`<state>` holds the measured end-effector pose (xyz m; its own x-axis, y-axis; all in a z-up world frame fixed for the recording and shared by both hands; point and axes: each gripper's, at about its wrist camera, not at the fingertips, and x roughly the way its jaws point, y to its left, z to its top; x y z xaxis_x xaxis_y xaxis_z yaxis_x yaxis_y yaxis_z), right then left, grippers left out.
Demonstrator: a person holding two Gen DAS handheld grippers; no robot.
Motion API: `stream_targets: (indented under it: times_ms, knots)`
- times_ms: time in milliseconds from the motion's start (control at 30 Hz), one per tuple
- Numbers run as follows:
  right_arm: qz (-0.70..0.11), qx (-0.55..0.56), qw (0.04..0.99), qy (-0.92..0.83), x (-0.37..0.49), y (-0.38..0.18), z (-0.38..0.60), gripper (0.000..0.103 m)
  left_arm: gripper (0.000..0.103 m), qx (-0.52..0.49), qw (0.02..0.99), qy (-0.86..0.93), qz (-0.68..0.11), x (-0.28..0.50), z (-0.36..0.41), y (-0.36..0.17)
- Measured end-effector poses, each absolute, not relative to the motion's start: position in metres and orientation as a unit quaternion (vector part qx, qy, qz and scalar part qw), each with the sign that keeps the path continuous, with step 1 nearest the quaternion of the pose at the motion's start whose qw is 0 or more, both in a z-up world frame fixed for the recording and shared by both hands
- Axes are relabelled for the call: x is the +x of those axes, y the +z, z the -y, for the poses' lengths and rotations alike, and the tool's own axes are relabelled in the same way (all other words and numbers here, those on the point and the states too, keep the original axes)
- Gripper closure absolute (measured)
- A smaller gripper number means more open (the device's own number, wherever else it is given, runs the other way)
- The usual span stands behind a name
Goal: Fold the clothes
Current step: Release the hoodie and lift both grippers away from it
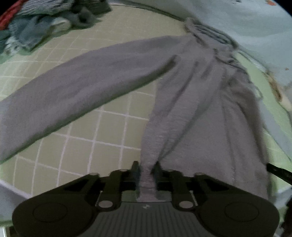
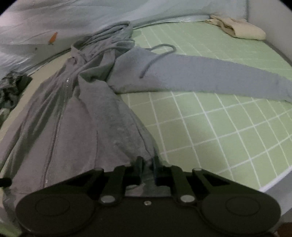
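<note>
At the near edge of the green checked bed sheet (image 2: 219, 127), the left tool (image 1: 146, 168) is clamped on a bunched fold of the grey zip hoodie's (image 1: 209, 118) hem. The right tool (image 2: 147, 161) is closed onto the hem at the garment's other front corner, cloth gathered between its fingers. The hoodie lies spread on the sheet, zip up, both sleeves splayed outward. Farther back, its hood touches a pale blue quilt (image 2: 73, 16). A heap of clothes (image 1: 36, 23) and a folded cream garment (image 2: 240, 29) sit in the far corners.
</note>
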<state>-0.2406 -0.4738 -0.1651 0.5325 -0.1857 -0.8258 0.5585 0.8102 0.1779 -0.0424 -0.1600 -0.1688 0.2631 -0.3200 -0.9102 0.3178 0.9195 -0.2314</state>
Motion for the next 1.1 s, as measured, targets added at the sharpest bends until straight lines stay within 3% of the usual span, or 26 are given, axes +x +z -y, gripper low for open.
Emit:
stream_targets:
  times_ms: [100,133,167,200,433,767,800,833,900,933,967,1100]
  knots:
    - [-0.404,0.220,0.857,-0.233,-0.244,-0.160,0.500,0.054,0.061,0.016,0.812,-0.162,-0.561,-0.044,0.174,-0.162]
    - [-0.395,0.222,0.858,-0.242,-0.246,-0.159,0.511,0.031,0.050,0.019,0.821,-0.149,-0.551,-0.046,0.180,-0.157]
    - [-0.386,0.224,0.859,-0.251,-0.247,-0.158,0.522,0.014,0.045,0.021,0.831,-0.138,-0.539,-0.049,0.186,-0.150]
    - [-0.378,0.220,0.859,-0.265,-0.251,-0.158,0.536,0.010,0.038,0.018,0.841,-0.131,-0.524,-0.053,0.192,-0.142]
    - [-0.342,0.210,0.816,-0.416,-0.290,-0.173,0.662,0.002,0.027,0.001,0.879,-0.106,-0.465,-0.080,0.247,-0.102]
    - [-0.365,0.189,0.802,-0.434,-0.308,-0.204,0.770,0.000,0.027,0.023,0.881,-0.105,-0.460,-0.131,0.338,-0.104]
    - [-0.367,0.188,0.804,-0.429,-0.306,-0.202,0.772,0.001,0.027,0.025,0.882,-0.105,-0.460,-0.134,0.343,-0.103]
    - [-0.370,0.188,0.805,-0.424,-0.305,-0.200,0.773,0.009,0.027,0.024,0.882,-0.103,-0.459,-0.136,0.348,-0.103]
    - [-0.371,0.181,0.812,-0.413,-0.302,-0.196,0.776,0.047,0.027,0.024,0.883,-0.099,-0.459,-0.140,0.357,-0.103]
    - [-0.370,0.173,0.817,-0.408,-0.301,-0.194,0.777,0.071,0.027,0.023,0.883,-0.096,-0.458,-0.140,0.359,-0.102]
    - [-0.372,0.168,0.818,-0.405,-0.299,-0.193,0.782,0.087,0.027,0.023,0.884,-0.092,-0.457,-0.140,0.361,-0.102]
    - [-0.371,0.148,0.805,-0.438,-0.301,-0.192,0.817,0.094,0.027,0.012,0.888,-0.084,-0.452,-0.135,0.366,-0.098]
